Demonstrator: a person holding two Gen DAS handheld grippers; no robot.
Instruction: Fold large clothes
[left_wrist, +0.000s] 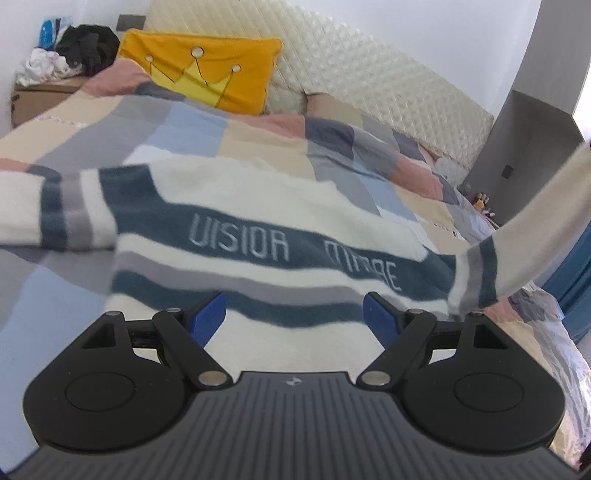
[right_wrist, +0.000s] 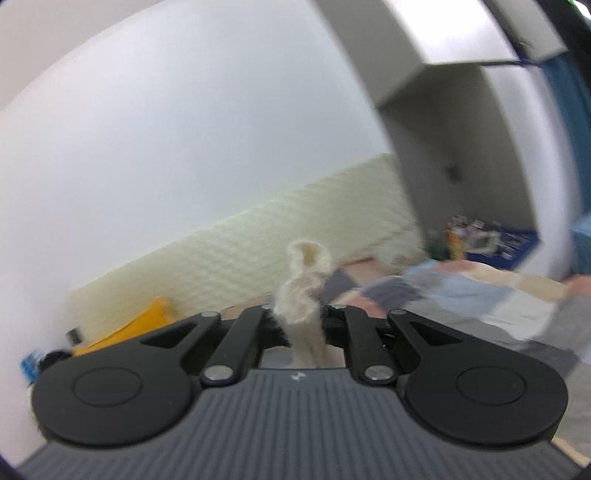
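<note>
A cream sweater (left_wrist: 258, 206) with dark teal and grey stripes and lettering lies flat on the bed. My left gripper (left_wrist: 295, 317) is open and empty, low over the sweater's lower body. The sweater's right sleeve (left_wrist: 517, 251) rises off the bed toward the upper right. My right gripper (right_wrist: 301, 317) is shut on the cream cuff (right_wrist: 304, 280) of that sleeve and holds it in the air; the cuff sticks up between the jaws.
The bed has a patchwork cover (left_wrist: 229, 133), a yellow crown pillow (left_wrist: 207, 70) and a quilted cream headboard (left_wrist: 369, 77). A cardboard box with clothes (left_wrist: 55, 74) stands at the far left. A grey cabinet (left_wrist: 528, 129) stands on the right.
</note>
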